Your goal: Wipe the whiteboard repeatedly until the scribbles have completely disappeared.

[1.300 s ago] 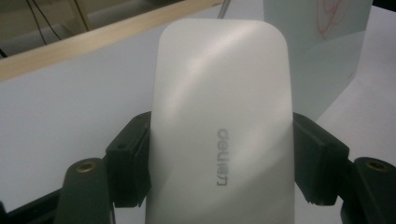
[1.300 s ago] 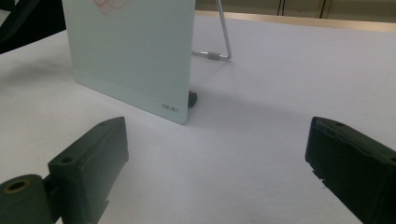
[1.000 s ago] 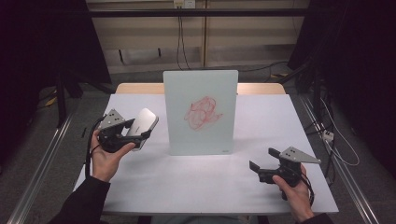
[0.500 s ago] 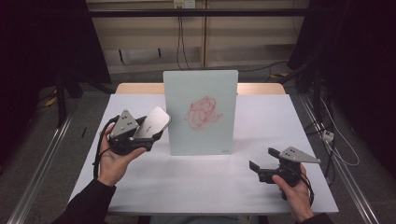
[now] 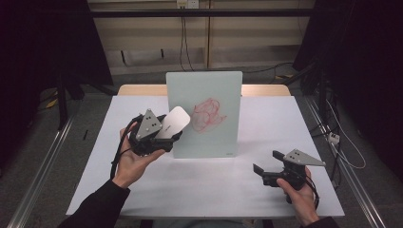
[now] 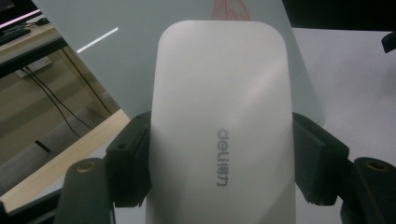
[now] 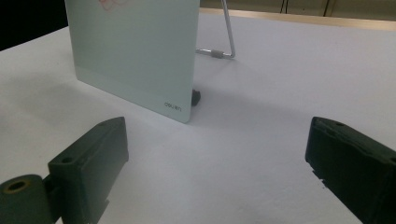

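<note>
A pale glass drawing board (image 5: pixel 204 114) stands upright on a wire stand in the middle of the table, with a red scribble (image 5: pixel 208 114) on its face. My left gripper (image 5: pixel 167 130) is shut on a white eraser block (image 5: pixel 173 122) with grey lettering, held just left of the board's face. In the left gripper view the eraser (image 6: pixel 222 126) sits clamped between both black jaws, close before the board (image 6: pixel 140 56). My right gripper (image 5: pixel 268 164) rests open near the table's front right, its jaws wide apart with nothing between them; the board's lower corner (image 7: pixel 140 60) lies ahead of it.
The white table top (image 5: pixel 266 123) has a wooden strip (image 5: pixel 142 90) along its far edge. The board's wire stand (image 7: pixel 224 42) reaches back behind it. Cables (image 5: pixel 332 142) hang off the table's right side. Metal floor rails run along both sides.
My left gripper has carried the eraser to the right and slightly up, from the table's left part to the board's left edge. The right gripper has stayed where it was.
</note>
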Available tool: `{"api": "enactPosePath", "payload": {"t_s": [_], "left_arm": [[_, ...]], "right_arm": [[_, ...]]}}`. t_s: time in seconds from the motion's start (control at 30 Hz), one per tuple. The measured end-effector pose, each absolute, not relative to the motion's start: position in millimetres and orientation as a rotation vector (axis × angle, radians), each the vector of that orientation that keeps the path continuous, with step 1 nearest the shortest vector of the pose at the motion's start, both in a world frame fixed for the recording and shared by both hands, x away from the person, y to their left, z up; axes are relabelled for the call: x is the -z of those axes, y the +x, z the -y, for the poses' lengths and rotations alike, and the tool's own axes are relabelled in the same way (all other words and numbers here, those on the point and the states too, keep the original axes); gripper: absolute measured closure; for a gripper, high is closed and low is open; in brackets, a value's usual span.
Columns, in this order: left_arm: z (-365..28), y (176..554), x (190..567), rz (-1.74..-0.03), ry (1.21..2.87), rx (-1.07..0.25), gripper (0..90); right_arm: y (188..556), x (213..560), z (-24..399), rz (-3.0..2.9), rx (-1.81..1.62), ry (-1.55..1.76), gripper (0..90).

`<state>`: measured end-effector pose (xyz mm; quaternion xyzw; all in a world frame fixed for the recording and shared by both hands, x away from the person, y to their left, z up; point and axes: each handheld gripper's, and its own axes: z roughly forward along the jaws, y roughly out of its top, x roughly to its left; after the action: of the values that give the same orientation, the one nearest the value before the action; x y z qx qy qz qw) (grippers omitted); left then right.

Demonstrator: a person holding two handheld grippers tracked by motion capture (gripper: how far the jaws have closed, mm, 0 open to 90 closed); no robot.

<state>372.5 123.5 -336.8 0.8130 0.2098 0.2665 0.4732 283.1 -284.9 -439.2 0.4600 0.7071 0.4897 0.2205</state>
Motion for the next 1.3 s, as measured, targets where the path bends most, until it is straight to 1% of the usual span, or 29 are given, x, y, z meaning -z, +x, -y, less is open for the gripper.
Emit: {"api": "enactPosePath", "payload": {"t_s": [0.2,0.37,0.47,0.6,0.9,1.17,1.3], "left_arm": [[-107.2,377.5,331.1,-0.5,1.977,-0.693,31.0],[-95.1,383.7,330.3,-0.473,1.965,-0.768,31.0],[-86.7,385.8,329.8,-0.453,1.985,-0.83,30.9],[-77.0,389.1,328.1,-0.411,1.98,-0.872,31.0],[-63.2,404.4,327.1,-0.395,1.979,-0.901,31.0],[-53.4,405.8,330.5,-0.349,1.972,-0.94,31.0],[-48.6,403.9,334.7,-0.317,2.0,-0.955,31.0]], "right_arm": [[283.1,439.1,285.1,-1.954,-1.354,1.276,5.8],[283.0,439.1,285.2,-1.953,-1.356,1.274,5.8],[283.2,439.0,285.5,-1.952,-1.362,1.273,5.7],[283.1,438.9,285.2,-1.955,-1.362,1.271,5.8],[283.4,439.2,284.8,-1.959,-1.362,1.269,5.7],[283.6,439.3,284.3,-1.964,-1.373,1.267,5.7],[283.5,439.4,284.8,-1.961,-1.371,1.269,5.7]]}}
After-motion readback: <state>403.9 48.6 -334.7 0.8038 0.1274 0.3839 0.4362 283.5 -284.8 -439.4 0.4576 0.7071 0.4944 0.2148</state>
